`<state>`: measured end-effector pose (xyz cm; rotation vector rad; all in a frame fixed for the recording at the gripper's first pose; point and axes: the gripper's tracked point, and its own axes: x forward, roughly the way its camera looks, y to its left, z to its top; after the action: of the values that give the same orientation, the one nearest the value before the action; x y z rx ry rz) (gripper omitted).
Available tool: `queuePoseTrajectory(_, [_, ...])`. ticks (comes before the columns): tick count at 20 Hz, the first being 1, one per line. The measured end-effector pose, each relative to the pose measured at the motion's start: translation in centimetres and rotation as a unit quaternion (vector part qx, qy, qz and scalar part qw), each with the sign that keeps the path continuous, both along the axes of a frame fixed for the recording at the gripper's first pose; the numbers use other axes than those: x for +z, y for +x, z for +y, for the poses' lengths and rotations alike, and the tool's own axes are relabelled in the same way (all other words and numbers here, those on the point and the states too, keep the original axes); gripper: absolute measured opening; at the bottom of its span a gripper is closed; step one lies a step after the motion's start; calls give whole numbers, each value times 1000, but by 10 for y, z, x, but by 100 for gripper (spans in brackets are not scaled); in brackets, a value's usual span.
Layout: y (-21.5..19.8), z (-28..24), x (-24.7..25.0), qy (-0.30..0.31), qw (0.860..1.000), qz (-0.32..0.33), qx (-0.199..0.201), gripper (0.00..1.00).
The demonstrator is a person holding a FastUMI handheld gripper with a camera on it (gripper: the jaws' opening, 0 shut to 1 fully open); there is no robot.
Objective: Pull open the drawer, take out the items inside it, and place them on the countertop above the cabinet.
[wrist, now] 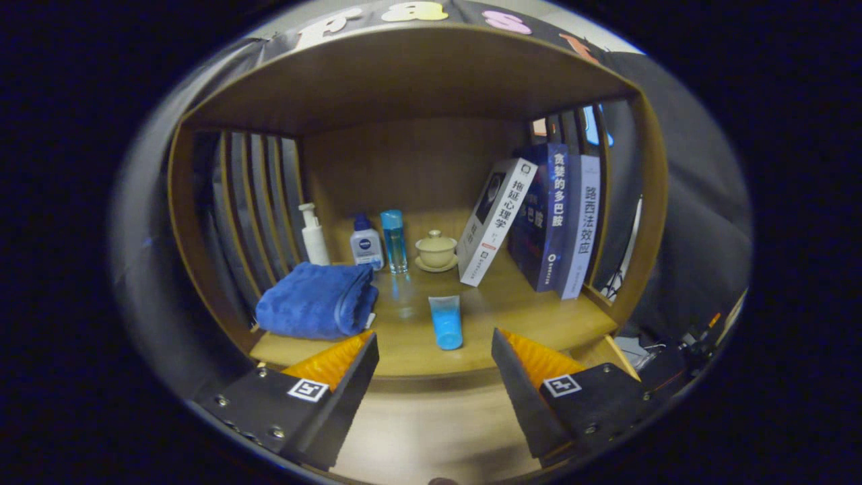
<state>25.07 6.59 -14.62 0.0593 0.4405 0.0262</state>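
Blue tube [446, 322] flat on countertop [525, 316], just ahead between jaws spread apart, gripper [434, 357] empty

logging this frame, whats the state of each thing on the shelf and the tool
tool: open, holding nothing
blue tube: lying flat, just ahead of the fingers
blue towel: folded
lidded cup: lid on, on saucer
white book: leaning on upright books
pump bottle: upright

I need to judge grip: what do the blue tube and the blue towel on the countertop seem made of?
Blue tube: likely soft translucent plastic with a glossy sheen. Blue towel: plush fabric, matte, folded in soft rolls. The gripper is open, holding nothing, with the tube just ahead of it.
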Motion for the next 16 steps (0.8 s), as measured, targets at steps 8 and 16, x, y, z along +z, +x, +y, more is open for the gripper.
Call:
queuePoseTrajectory(8, [-108, -17, 26, -12, 999, -37, -3, 100])
queuePoseTrajectory(16, [-198, 0, 9, -22, 998, -52, 28, 100])
